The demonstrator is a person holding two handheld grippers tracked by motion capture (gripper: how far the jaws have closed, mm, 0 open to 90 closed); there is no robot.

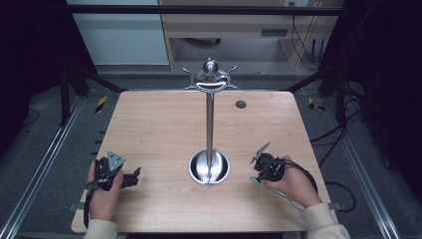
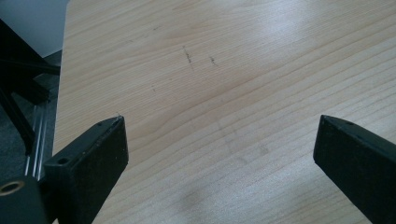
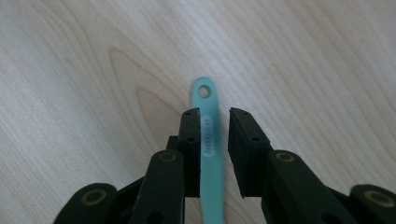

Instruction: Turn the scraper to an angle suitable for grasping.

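A teal utensil handle (image 3: pixel 211 103) with a hanging hole at its end lies on the wooden table (image 3: pixel 303 56), between the jaws of my right gripper (image 3: pixel 215 113). It rests against one jaw, and a gap separates it from the other, so the jaws stand slightly open. In the high view this gripper (image 1: pixel 261 172) is at the front right, and a teal end (image 1: pixel 253 179) sticks out beneath it. My left gripper (image 1: pixel 133 177) rests at the front left. Its jaws are wide open over bare wood (image 2: pixel 220 122).
A metal stand (image 1: pixel 210 124) rises from a round dish base (image 1: pixel 209 168) at the table's middle, topped by a ring of hooks (image 1: pixel 211 79). A small dark disc (image 1: pixel 241 104) sits at the back right. Black frame rails run along both sides.
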